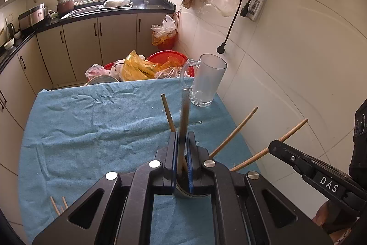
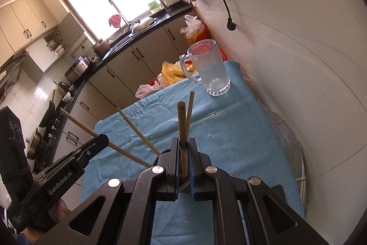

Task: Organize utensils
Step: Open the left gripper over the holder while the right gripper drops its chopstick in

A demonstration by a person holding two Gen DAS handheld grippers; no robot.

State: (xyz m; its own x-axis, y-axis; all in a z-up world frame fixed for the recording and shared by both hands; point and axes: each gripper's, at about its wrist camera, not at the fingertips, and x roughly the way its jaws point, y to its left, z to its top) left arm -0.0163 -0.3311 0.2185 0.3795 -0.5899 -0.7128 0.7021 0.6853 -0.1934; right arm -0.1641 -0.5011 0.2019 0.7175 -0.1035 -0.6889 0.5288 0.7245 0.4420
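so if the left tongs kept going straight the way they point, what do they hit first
Probably the blue cloth on the table, short of the glass mug. The left tongs, shut on chopsticks, tilt downward and nothing else lies ahead; depth is unclear.

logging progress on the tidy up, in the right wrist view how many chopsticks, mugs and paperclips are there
chopsticks: 4
glass mug: 1
paperclip: 1
total: 6
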